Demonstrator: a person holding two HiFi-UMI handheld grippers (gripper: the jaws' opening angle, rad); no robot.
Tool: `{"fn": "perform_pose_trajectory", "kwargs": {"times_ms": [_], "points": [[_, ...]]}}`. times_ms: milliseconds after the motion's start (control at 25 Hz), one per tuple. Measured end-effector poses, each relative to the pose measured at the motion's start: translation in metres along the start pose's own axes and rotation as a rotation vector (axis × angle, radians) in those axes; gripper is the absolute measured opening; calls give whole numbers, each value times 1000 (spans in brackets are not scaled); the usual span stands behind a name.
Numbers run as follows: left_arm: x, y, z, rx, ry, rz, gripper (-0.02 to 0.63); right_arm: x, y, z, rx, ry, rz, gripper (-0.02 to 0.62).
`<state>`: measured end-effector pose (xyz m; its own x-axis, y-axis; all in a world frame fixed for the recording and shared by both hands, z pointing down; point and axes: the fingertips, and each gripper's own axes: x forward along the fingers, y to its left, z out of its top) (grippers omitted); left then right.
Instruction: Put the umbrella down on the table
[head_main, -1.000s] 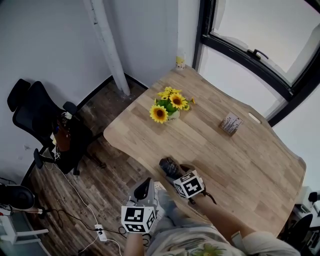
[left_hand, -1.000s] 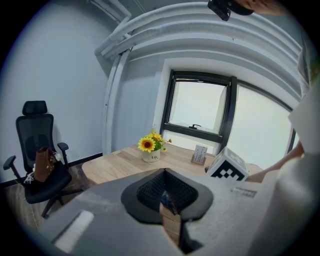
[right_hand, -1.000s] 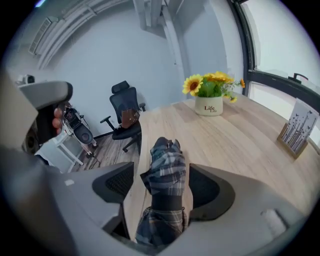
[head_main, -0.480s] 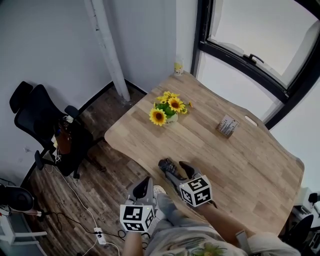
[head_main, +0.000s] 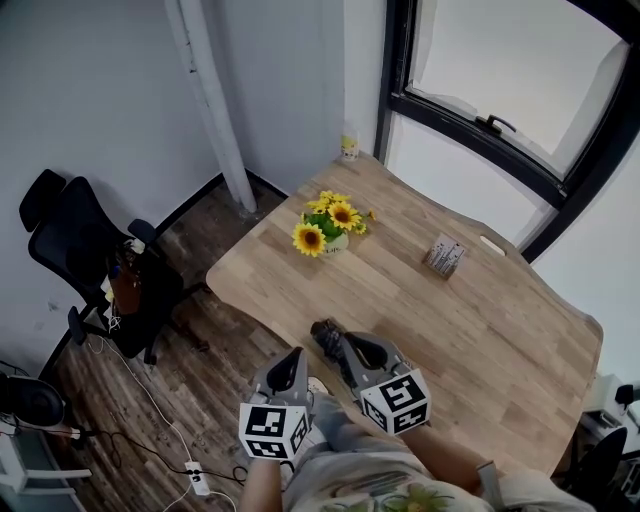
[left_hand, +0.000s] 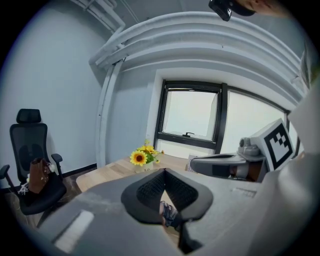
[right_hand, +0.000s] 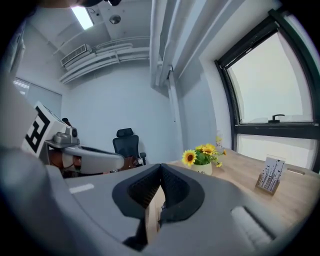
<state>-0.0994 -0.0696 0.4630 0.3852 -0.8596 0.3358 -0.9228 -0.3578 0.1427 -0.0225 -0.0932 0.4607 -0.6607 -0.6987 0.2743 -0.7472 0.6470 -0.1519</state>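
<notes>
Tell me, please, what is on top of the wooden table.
A sunflower pot, a small card stand, a bottle at the far corner and a dark umbrella at the near edge. The right gripper, its jaws just closed on nothing, hides the umbrella's near end.

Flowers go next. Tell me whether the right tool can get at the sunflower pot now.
Probably yes: bare table lies between the right tool and the sunflower pot. Its jaws have just closed on nothing, so they must open first.
</notes>
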Motion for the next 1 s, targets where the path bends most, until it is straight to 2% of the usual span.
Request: {"fn": "perform_pose_trajectory", "kwargs": {"times_ms": [360, 1000], "points": [[1, -23, 7, 16, -21, -46, 5, -17, 16, 1, 5, 9, 32, 0], [-13, -26, 7, 15, -36, -51, 5, -22, 31, -1, 0, 19, 42, 0]]}}
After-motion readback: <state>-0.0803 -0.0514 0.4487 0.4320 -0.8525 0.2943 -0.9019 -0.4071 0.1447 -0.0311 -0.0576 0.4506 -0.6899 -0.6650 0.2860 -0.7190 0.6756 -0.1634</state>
